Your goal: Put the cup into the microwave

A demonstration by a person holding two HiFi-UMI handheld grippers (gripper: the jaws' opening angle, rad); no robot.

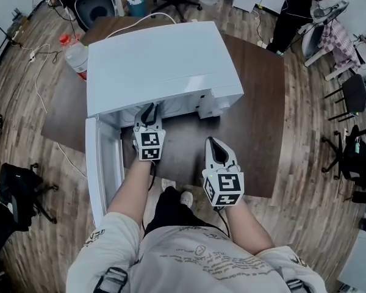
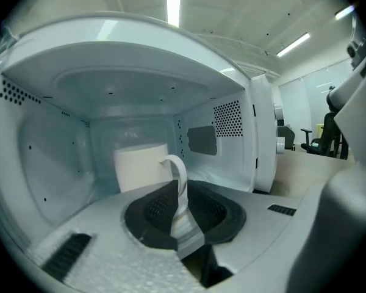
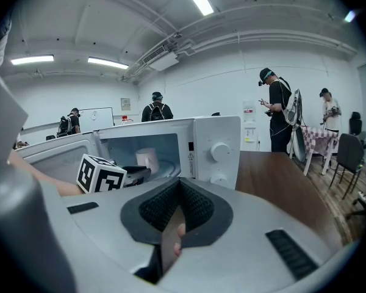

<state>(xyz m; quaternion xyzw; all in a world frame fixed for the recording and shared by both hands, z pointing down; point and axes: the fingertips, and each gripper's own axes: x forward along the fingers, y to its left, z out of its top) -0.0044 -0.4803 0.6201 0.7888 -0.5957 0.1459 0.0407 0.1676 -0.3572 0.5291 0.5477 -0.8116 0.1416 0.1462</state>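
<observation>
A white microwave (image 1: 158,66) stands on the brown table (image 1: 259,102) with its door (image 1: 104,163) swung open towards me at the left. My left gripper (image 1: 148,112) reaches into the cavity mouth. In the left gripper view the white cup (image 2: 140,166) stands inside on the cavity floor, and the left gripper (image 2: 178,194) is shut on its handle. The right gripper view shows the same cup (image 3: 147,159) inside, past the left gripper (image 3: 137,173). My right gripper (image 1: 213,144) hovers over the table in front of the microwave, shut and holding nothing (image 3: 179,188).
A clear water bottle (image 1: 76,54) with a red cap stands at the table's left edge beside the microwave. The control knobs (image 3: 218,152) are on the microwave's right side. Office chairs and several people stand around the room beyond the table.
</observation>
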